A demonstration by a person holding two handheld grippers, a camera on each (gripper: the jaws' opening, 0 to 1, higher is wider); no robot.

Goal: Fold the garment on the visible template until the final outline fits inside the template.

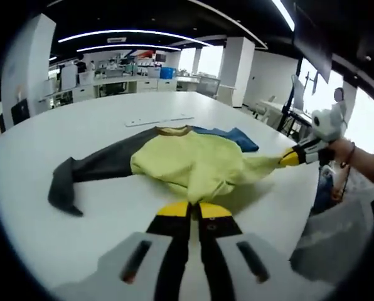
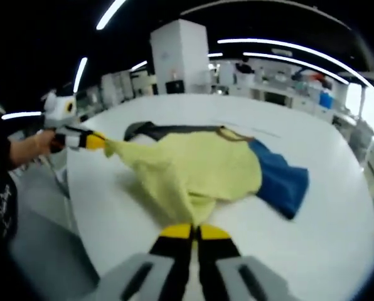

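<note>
A yellow garment [image 1: 190,163] with a dark grey sleeve [image 1: 86,172], a blue sleeve [image 1: 237,137] and a brown collar lies on the white table [image 1: 80,132]. In the left gripper view my left gripper [image 1: 194,210] is shut on the near yellow hem. My right gripper [image 1: 290,157] comes in from the right, shut on a stretched yellow corner. In the right gripper view my right gripper [image 2: 194,232] pinches the garment [image 2: 199,166] at its near edge. My left gripper [image 2: 94,141] pulls the other corner out past the table's left edge. The blue sleeve [image 2: 281,179] lies on the right.
A thin pale strip [image 1: 159,120] lies on the table beyond the collar. A person's hand and forearm [image 1: 356,157] hold the right gripper off the table's edge. Desks, pillars and shelves stand far behind. The floor [image 2: 42,251] drops away left of the table.
</note>
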